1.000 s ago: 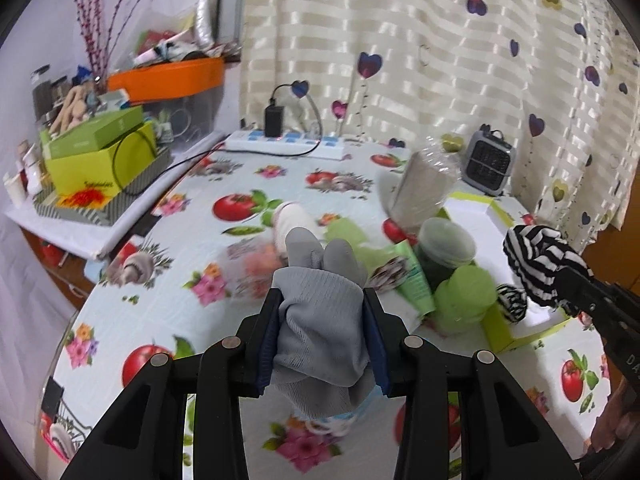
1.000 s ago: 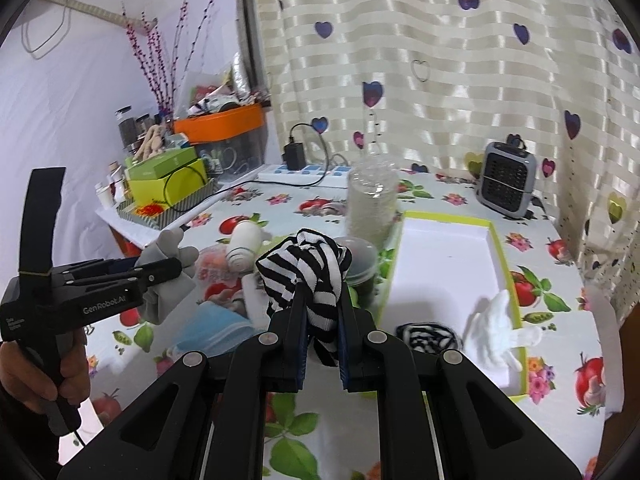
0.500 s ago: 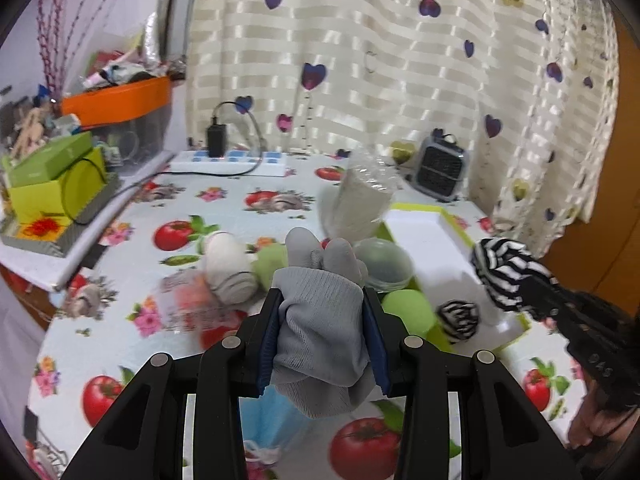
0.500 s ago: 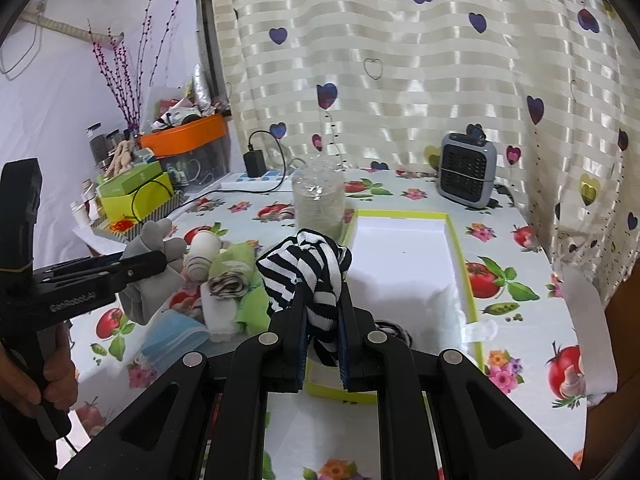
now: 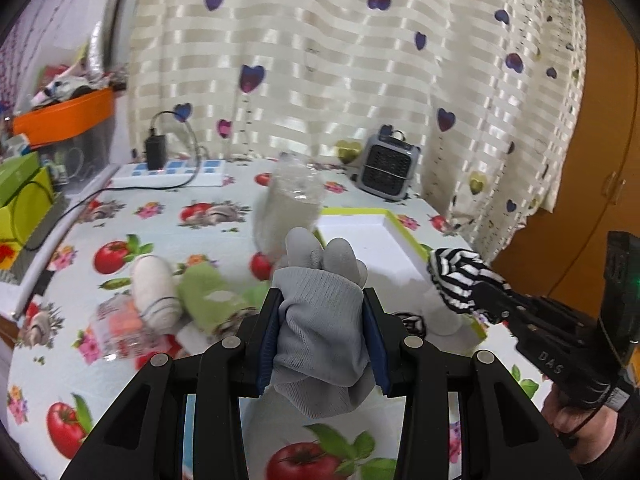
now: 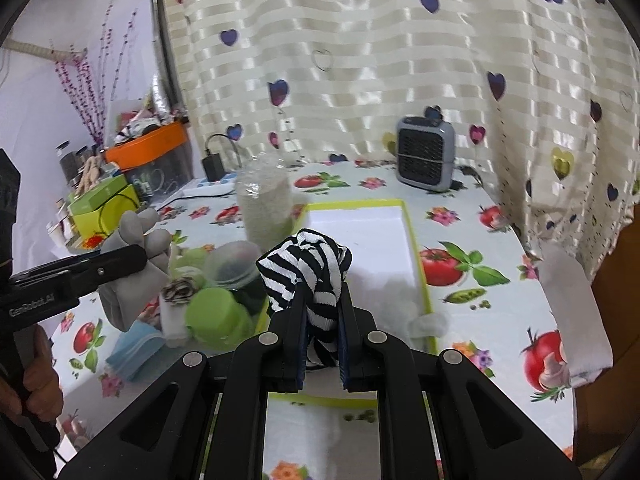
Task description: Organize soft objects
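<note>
My left gripper (image 5: 322, 312) is shut on a grey glove (image 5: 320, 320) and holds it above the table, left of a white tray with a lime rim (image 5: 360, 228). It also shows in the right wrist view (image 6: 132, 264). My right gripper (image 6: 322, 316) is shut on a black-and-white striped sock (image 6: 308, 272), held over the near end of the tray (image 6: 414, 240). The sock also shows in the left wrist view (image 5: 460, 276). A white soft item (image 6: 428, 324) lies at the tray's near right corner.
A clear plastic jar (image 6: 266, 204) stands at the tray's left side. Green lidded containers (image 6: 212, 316), a white roll (image 5: 154, 292), a green cloth (image 5: 204, 292) and a blue mask (image 6: 134, 350) crowd the table's left. A grey mini heater (image 6: 426, 158) and power strip (image 5: 172, 174) are at the back.
Both grippers have moved right toward the tray while still holding their items. The striped sock now hangs over the tray's near end, and the glove is closer to the tray.
</note>
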{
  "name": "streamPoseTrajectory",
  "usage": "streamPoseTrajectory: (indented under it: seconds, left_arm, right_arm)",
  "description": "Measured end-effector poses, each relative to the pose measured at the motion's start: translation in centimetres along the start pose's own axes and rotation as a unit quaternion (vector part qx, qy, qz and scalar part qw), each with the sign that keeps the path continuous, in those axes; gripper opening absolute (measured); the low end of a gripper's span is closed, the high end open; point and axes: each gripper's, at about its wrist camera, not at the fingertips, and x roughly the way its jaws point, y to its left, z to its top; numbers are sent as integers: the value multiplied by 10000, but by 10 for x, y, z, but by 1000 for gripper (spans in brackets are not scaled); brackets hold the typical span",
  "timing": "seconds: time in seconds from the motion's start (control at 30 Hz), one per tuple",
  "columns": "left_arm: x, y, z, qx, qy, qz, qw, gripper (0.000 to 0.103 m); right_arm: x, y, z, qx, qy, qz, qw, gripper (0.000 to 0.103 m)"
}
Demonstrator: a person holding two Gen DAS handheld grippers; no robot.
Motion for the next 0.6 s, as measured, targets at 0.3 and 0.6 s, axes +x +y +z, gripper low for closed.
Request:
streamPoseTrajectory:
  seconds: [0.3,0.6]
  left_arm:
    - [44,-45,13,358,261,-422,9981,38]
    - [101,-66,18,524,714,-416,9952,38]
  right_arm:
    - [33,-28,0,217,327,-165,9991,13]
    - [65,-46,8,239,537,-233,9980,13]
